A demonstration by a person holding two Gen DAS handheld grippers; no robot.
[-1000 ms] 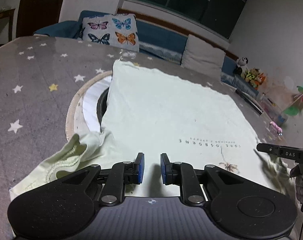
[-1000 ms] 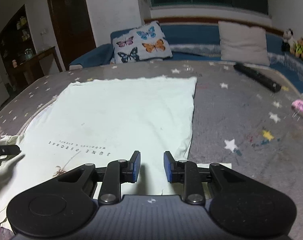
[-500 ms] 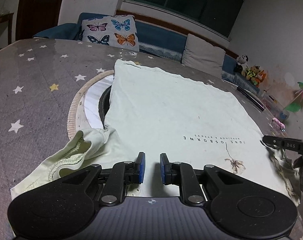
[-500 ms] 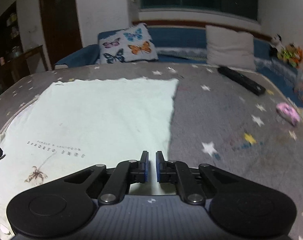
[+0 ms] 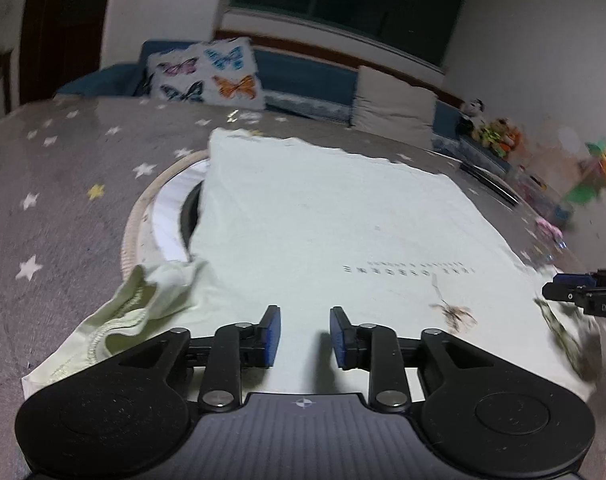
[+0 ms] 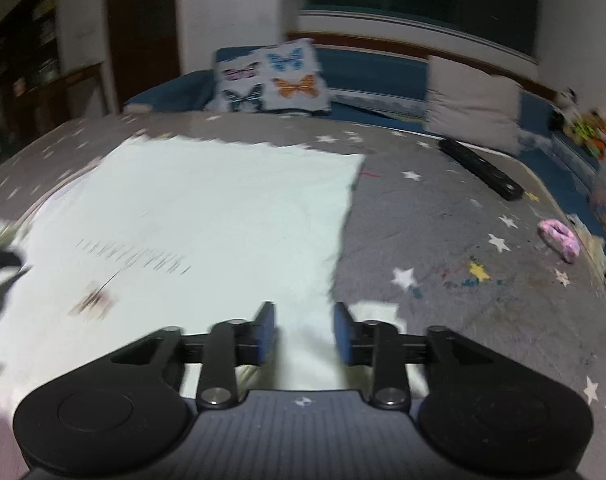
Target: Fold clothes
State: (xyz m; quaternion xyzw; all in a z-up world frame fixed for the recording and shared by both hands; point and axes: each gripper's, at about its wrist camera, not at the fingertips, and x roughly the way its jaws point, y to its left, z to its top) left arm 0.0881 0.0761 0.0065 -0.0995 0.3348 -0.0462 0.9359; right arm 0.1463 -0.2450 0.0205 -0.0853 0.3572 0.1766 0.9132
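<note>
Motion blur smears the shirt [image 6: 207, 216] lettering beyond the right claw [image 6: 303, 330].

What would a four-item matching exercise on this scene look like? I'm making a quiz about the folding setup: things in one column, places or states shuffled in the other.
Things:
1. pale T-shirt
2. butterfly cushion
3. black remote
4. left gripper

Places or states:
A. on the blue sofa behind the table
B. jaws open, nothing between them
C. spread flat on the star-print tablecloth
D. on the table, right of the shirt, near the far edge

Pairs: 1-C, 2-A, 3-D, 4-B
</note>
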